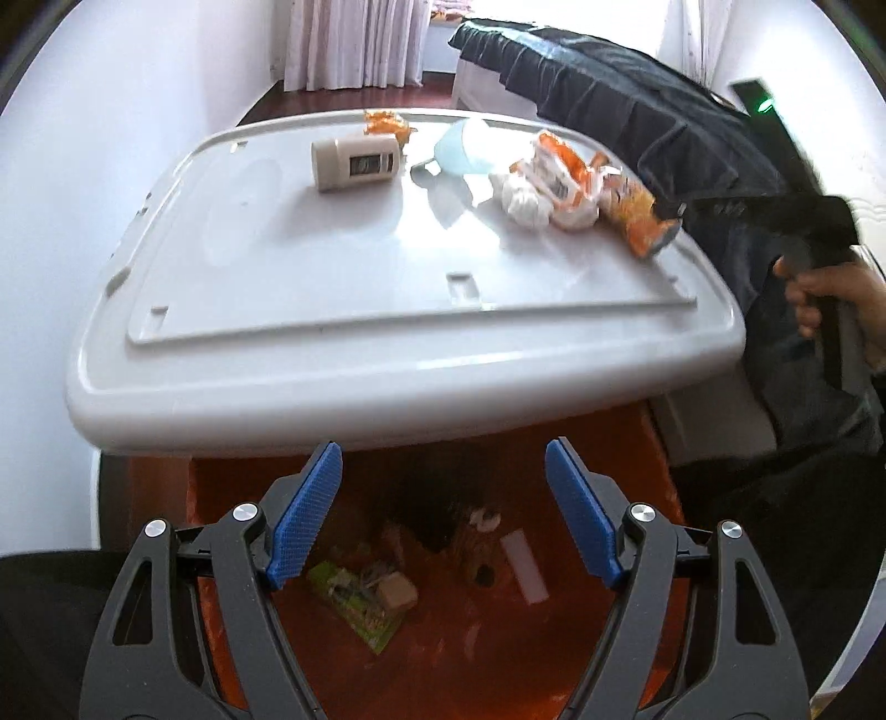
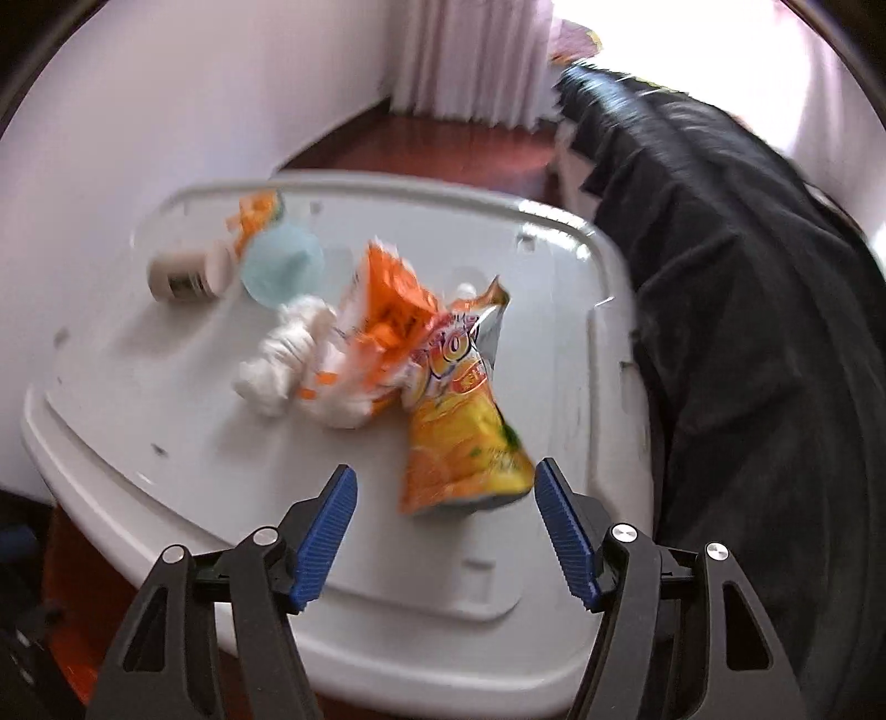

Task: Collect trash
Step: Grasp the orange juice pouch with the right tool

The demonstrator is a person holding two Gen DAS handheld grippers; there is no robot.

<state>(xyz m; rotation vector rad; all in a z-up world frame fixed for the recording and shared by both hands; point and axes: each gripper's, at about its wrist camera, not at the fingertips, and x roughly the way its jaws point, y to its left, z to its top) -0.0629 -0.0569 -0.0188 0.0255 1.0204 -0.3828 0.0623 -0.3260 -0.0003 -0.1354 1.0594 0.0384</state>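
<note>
Trash lies on a white plastic lid (image 1: 354, 288) that also shows in the right wrist view (image 2: 166, 387): an orange snack bag (image 2: 459, 421) (image 1: 631, 210), a torn orange-and-white wrapper (image 2: 382, 321) (image 1: 559, 166), crumpled white tissue (image 2: 282, 354) (image 1: 520, 199), a light blue cup (image 2: 282, 266) (image 1: 465, 147), a beige bottle on its side (image 1: 354, 160) (image 2: 183, 274) and orange scraps (image 1: 387, 122). My right gripper (image 2: 443, 531) is open and empty, just short of the snack bag. My left gripper (image 1: 443, 520) is open and empty above an orange bin (image 1: 609, 637) holding a green wrapper (image 1: 360, 603) and other litter.
A dark jacket (image 1: 664, 122) (image 2: 747, 332) hangs along the lid's right side. A white wall runs on the left, curtains (image 1: 354, 44) stand at the back. The hand holding the right gripper shows at the right of the left wrist view (image 1: 830, 299).
</note>
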